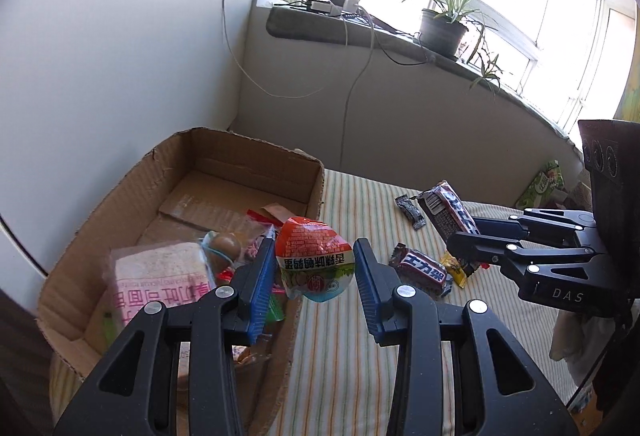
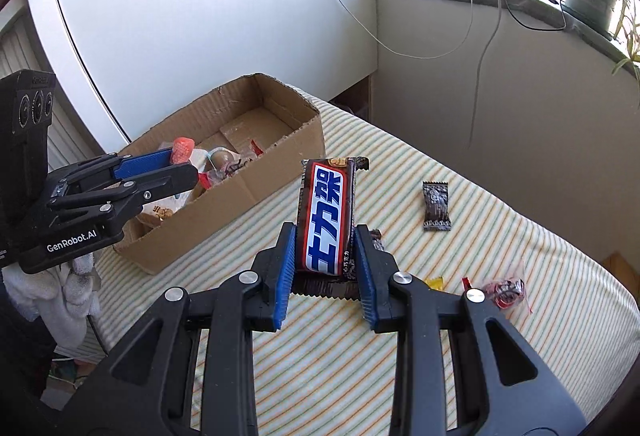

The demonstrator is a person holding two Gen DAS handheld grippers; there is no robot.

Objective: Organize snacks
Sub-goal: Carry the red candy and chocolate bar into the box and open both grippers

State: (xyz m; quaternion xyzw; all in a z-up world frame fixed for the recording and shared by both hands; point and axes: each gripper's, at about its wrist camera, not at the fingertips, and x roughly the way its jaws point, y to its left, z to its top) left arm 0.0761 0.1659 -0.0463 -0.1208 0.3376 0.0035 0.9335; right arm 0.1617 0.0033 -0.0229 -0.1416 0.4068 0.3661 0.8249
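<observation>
Left gripper (image 1: pixel 314 268) pinching a round red-and-white snack pouch (image 1: pixel 315 259) between its blue jaws, held above the near rim of the cardboard box (image 1: pixel 256 160), which holds a pink packet (image 1: pixel 160 284) and other snacks. Right gripper (image 2: pixel 325 250), at the box's 3 o'clock, clamps a brown chocolate bar (image 2: pixel 326 214) upright over the striped bed (image 2: pixel 440 336); a dark candy (image 2: pixel 436 206) lies at the bar's 2 o'clock.

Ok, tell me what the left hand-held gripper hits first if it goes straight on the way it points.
Judging roughly, the left hand-held gripper, shut on the red-topped snack pack, points over the cardboard box. Its far wall looks first in line, though depth is unclear and it might pass above.
</observation>
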